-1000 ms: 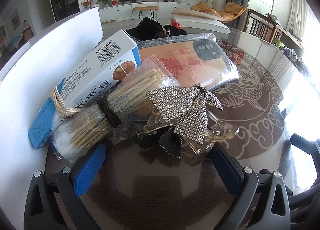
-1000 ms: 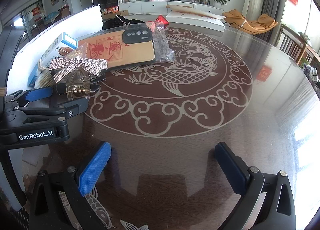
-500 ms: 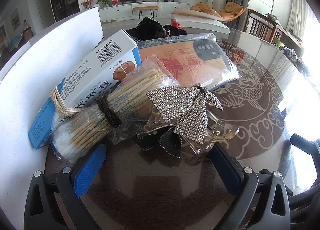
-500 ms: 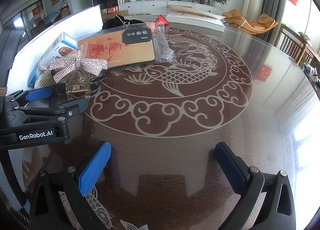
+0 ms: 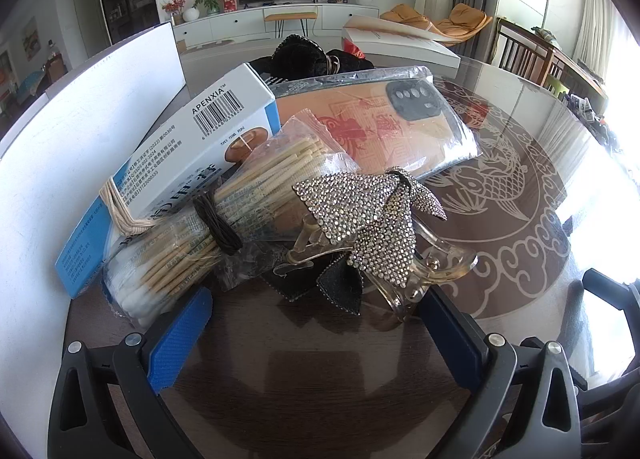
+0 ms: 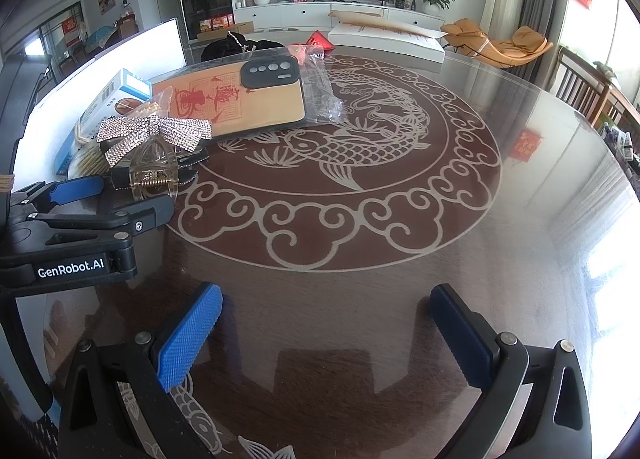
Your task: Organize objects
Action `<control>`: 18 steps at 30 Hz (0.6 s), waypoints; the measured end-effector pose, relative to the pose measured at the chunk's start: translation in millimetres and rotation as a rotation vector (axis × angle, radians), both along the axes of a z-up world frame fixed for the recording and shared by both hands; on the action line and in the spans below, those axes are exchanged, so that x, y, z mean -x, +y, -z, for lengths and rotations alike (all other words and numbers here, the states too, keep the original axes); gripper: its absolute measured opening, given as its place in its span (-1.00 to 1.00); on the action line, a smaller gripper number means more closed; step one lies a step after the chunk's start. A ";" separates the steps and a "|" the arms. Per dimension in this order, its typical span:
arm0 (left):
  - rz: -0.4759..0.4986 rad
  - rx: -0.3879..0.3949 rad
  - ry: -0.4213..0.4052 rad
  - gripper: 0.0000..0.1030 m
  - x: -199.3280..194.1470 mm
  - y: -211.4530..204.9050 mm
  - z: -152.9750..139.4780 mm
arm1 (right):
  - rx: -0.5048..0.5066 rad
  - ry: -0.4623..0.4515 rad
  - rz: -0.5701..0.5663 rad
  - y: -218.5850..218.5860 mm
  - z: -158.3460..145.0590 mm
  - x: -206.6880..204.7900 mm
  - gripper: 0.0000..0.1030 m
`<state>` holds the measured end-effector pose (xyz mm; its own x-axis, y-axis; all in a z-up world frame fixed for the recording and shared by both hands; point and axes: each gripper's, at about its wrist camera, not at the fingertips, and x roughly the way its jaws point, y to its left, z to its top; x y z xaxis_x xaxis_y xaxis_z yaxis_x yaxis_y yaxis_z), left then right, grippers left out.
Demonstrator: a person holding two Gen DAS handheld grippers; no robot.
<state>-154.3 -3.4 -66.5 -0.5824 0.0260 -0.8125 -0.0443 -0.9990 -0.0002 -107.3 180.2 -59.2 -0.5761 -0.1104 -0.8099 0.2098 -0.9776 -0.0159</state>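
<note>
Left gripper [image 5: 316,323] spread wide, nothing between its blue pads [image 5: 180,335], low over the dark glass-topped table [image 5: 320,371] and aimed at a cluster of small things along the table's left side. Just ahead of the fingertips, a clear hair clip [image 5: 376,235] topped with a rhinestone bow, resting on the table between the two pads' lines but touching neither as far as can be told. Beside it to the left, a bag of cotton swabs [image 5: 224,211] bound with a dark hair tie [image 5: 218,225], lying against a blue-and-white box [image 5: 180,163] with a barcode. Behind the clip, an orange phone case [image 5: 376,123] in a clear sleeve, flat on the table. Farther back, a black fabric item [image 5: 304,55], hard to make out, and a flat white box [image 5: 400,45]. At far left, a tall white board [image 5: 80,123] standing along the table edge. Right gripper [image 6: 324,329] also spread open and empty, hovering over bare tabletop near the fish pattern [image 6: 332,147], well apart from the cluster. From that side, left gripper [image 6: 120,195] seen at left with the hair clip [image 6: 154,151] right at its tips and the phone case [image 6: 236,99] beyond.
</note>
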 end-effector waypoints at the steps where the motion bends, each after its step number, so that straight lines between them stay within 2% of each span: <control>1: 0.000 0.000 0.000 1.00 0.0 0.0 0.0 | 0.001 0.000 0.004 0.7 0.1 0.1 1.00; 18: 0.000 0.000 0.000 1.00 -0.1 -0.1 0.0 | 0.000 0.001 0.006 0.5 0.1 -1.1 1.00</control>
